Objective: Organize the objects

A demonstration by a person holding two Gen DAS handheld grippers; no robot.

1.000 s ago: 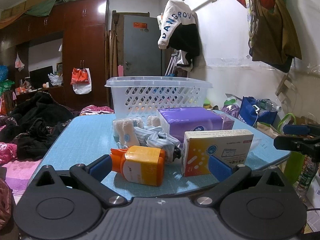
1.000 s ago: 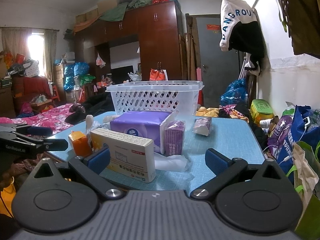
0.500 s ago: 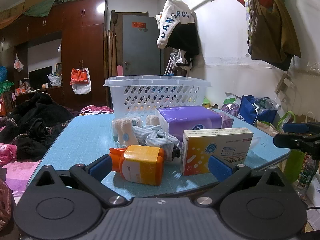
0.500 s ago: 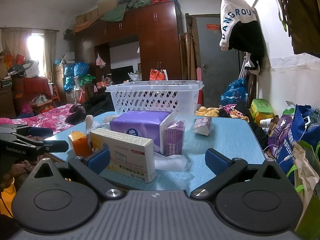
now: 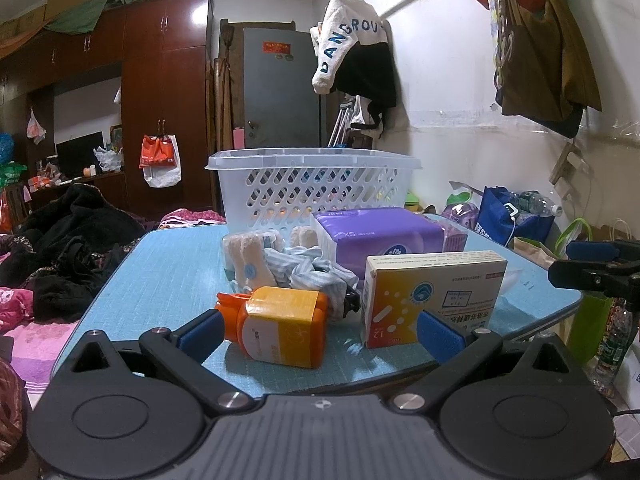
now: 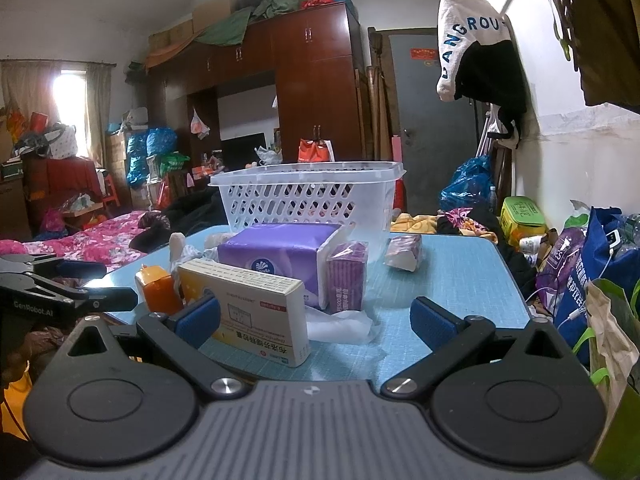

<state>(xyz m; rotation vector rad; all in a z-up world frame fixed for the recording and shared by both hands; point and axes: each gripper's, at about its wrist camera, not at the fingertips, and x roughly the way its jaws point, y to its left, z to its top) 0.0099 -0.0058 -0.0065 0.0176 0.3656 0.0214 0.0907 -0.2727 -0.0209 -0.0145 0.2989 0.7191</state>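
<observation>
On the blue table lie an orange bottle on its side, a yellow-and-white medicine box, a purple tissue pack, striped cloth and rolled socks. A white perforated basket stands behind them. My left gripper is open, just short of the bottle and box. My right gripper is open near the table's front edge, with the medicine box beside its left finger. A small purple packet and a wrapped packet also lie there.
A crumpled white tissue lies by the box. Bags crowd the floor right of the table. Dark clothes pile up to the left. Wardrobes and a door stand behind.
</observation>
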